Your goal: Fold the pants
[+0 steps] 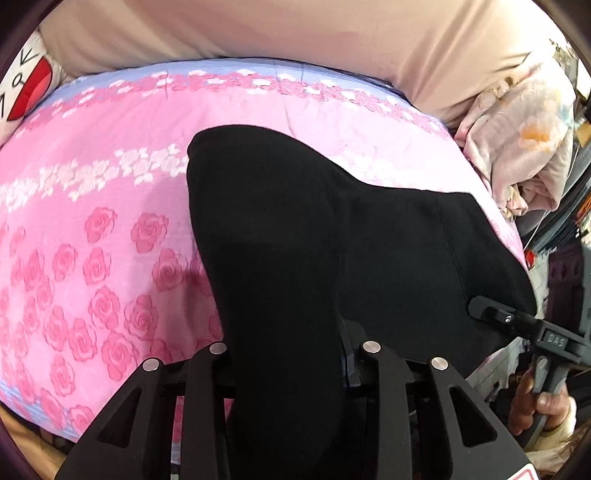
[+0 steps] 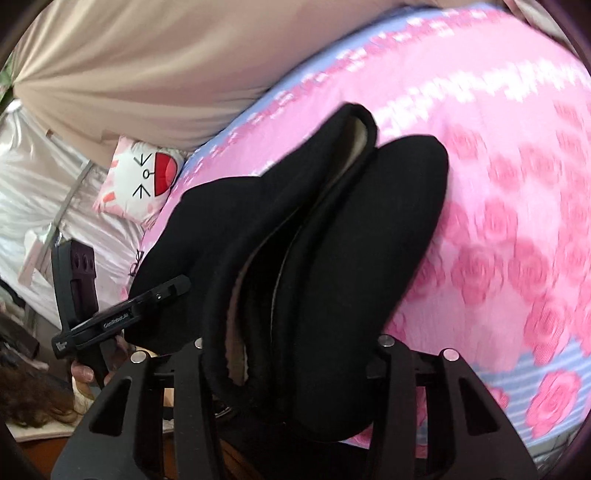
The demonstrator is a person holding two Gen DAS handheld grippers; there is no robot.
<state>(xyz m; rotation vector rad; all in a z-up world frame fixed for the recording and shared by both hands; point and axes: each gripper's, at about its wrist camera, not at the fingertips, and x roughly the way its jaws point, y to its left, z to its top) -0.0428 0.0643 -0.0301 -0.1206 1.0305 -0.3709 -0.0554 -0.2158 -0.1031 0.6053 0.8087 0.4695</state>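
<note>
The black pants [image 1: 314, 229] lie across a pink rose-patterned bed cover [image 1: 92, 221]. My left gripper [image 1: 291, 354] is shut on an edge of the pants, and the cloth drapes over its fingers and hides the tips. My right gripper [image 1: 480, 308] shows at the right of the left wrist view, clamped on the pants' other end. In the right wrist view the pants [image 2: 332, 240] bunch in thick folds with a pale lining showing, held in my right gripper [image 2: 291, 354]. The left gripper [image 2: 173, 286] shows at the left, pinching the cloth.
A beige curtain [image 1: 295, 33] hangs behind the bed. A white cartoon pillow [image 2: 144, 177] lies at the head of the bed. A crumpled floral blanket [image 1: 524, 147] is heaped at the bed's right edge. The bed cover [image 2: 517, 221] stretches away beyond the pants.
</note>
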